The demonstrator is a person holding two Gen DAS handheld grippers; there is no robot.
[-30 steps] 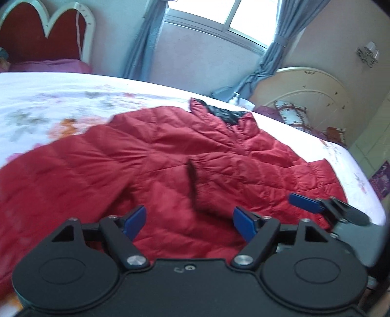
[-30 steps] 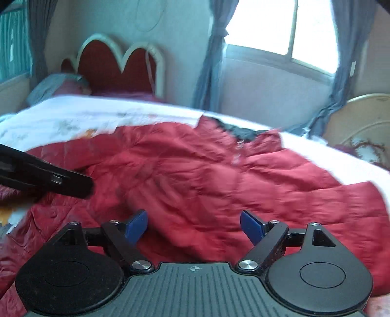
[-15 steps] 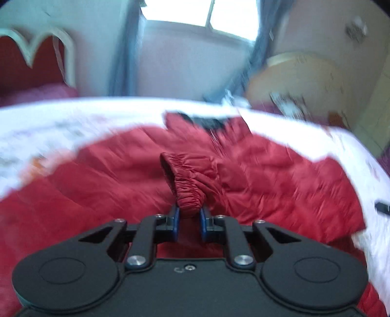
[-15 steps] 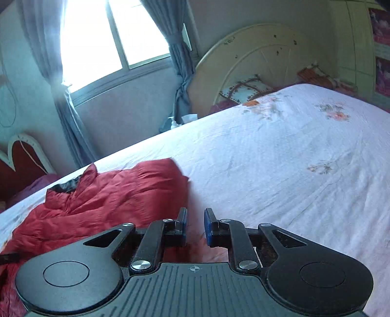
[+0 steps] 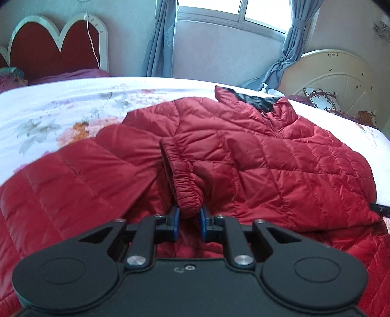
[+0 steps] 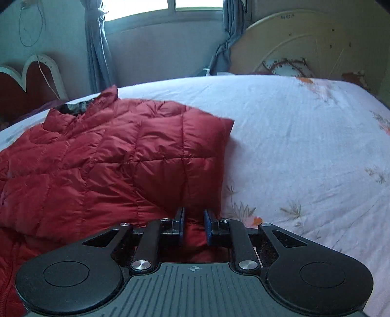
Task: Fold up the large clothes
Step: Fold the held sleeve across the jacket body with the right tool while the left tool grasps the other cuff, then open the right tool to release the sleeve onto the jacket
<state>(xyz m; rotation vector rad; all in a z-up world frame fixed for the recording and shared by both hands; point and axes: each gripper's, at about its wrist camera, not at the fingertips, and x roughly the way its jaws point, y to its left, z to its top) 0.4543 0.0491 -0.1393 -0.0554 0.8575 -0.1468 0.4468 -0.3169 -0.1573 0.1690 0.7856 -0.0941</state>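
Red quilted jacket (image 5: 256,156) lies spread across the bed (image 5: 61,109), on a white sheet with a faded flower print. Collar at the far side, dark lining showing inside it. In the left wrist view the jacket fills the near and middle part of the bed; the sheet is bare to the far left.

Left gripper (image 5: 189,220): clenched on the elastic cuff (image 5: 186,192) of one sleeve. The gathered cuff end sits pinched between the blue pads, and the sleeve runs from there up and away over the jacket body.

Right gripper (image 6: 194,225): clenched on the jacket's near right edge, red fabric pressed between the pads. In the right wrist view the jacket takes the left half of the picture, its right side ending in a squared corner on the sheet; the bed to the right of it carries only the sheet.

Background: a red heart-shaped headboard (image 5: 56,46) at far left, grey-blue curtains (image 5: 158,39) either side of a window (image 5: 243,12), a cream round headboard (image 6: 312,44) at far right.
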